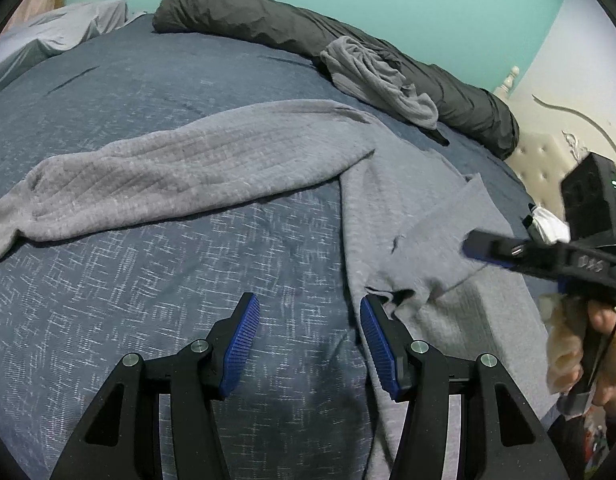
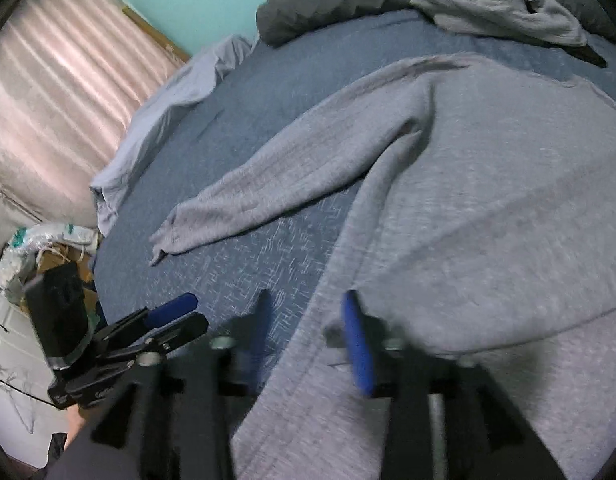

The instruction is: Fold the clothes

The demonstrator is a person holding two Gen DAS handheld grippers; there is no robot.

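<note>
A grey long-sleeved sweatshirt [image 1: 392, 208] lies spread on the blue bedspread [image 1: 147, 280], one sleeve [image 1: 167, 172] stretched out to the left. It also shows in the right wrist view [image 2: 488, 208], with its sleeve [image 2: 291, 172]. My left gripper [image 1: 310, 320] is open and empty, just above the bedspread at the sweatshirt's left hem edge. My right gripper [image 2: 308, 320] is open and blurred, over the sweatshirt's lower left edge. It also shows in the left wrist view [image 1: 492, 248], where its fingers look close together and a flap of the sweatshirt stands up against them.
A crumpled grey garment [image 1: 380, 80] lies against a dark grey rolled duvet [image 1: 308, 36] at the far side of the bed. A light blue sheet [image 2: 167, 112] hangs at the bed's left edge. Bags and a box [image 2: 47, 248] sit on the floor.
</note>
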